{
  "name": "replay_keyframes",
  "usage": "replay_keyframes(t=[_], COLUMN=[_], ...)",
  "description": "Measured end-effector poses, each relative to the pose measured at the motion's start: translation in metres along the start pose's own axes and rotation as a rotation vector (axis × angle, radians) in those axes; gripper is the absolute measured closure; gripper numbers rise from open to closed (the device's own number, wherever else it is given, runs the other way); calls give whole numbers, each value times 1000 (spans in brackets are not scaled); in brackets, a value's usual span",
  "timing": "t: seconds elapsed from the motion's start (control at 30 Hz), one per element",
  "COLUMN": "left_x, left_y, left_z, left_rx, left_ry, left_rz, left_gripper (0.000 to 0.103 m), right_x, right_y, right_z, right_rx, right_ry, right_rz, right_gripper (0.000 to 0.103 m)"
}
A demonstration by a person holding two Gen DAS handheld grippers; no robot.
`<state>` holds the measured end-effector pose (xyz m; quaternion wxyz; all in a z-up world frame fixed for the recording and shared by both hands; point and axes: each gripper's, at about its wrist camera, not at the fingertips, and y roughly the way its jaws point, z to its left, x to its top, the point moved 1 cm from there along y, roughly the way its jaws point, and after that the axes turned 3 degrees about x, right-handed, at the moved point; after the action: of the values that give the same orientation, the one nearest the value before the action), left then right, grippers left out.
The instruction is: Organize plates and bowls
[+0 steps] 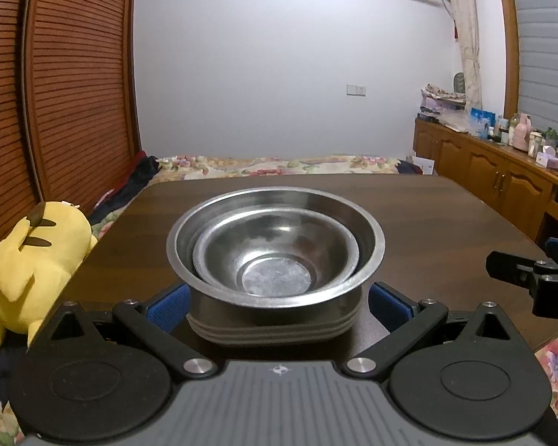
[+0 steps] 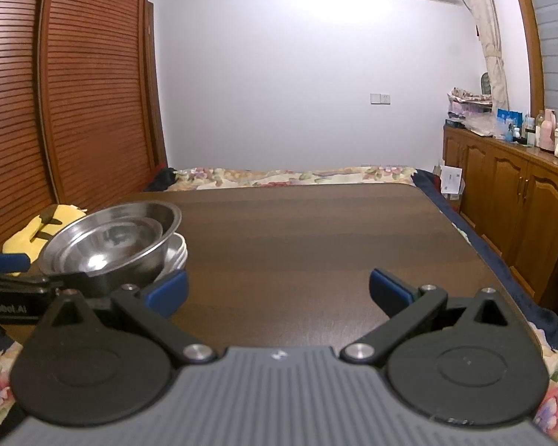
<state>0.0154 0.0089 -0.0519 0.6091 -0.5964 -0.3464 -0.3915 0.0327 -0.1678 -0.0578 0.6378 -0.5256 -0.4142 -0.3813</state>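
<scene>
A large steel bowl [image 1: 275, 245] with a smaller steel bowl [image 1: 275, 256] nested inside rests on a stack of pale plates [image 1: 271, 329] on the dark wooden table [image 1: 446, 230]. My left gripper [image 1: 278, 306] is open, its blue-padded fingers [image 1: 167, 308] flanking the base of the stack; whether they touch it is unclear. In the right wrist view the same bowl stack [image 2: 111, 241] and plates [image 2: 176, 252] sit at the left. My right gripper [image 2: 279, 288] is open over bare tabletop to the right of the stack, holding nothing. It also shows at the right edge as the right gripper [image 1: 532, 278].
A yellow plush toy [image 1: 37, 260] leans at the table's left edge. A bed with a floral cover [image 1: 279, 165] lies beyond the far edge. Wooden cabinets [image 2: 509, 200] topped with bottles line the right wall, louvred wardrobe doors [image 1: 74, 93] the left. Bare tabletop [image 2: 316, 230] stretches ahead.
</scene>
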Motion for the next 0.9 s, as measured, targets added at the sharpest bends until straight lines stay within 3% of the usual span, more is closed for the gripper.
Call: replay_keyframes(t=[0.9], left_x=[1], left_y=[-2], left_z=[4], left_rx=[8], left_ry=[-13], left_rz=[-5], left_gripper=[0], right_x=[2], right_y=[-1], right_z=[-2], right_rx=[3], right_ry=[4], right_rz=[-1], right_gripper=[0])
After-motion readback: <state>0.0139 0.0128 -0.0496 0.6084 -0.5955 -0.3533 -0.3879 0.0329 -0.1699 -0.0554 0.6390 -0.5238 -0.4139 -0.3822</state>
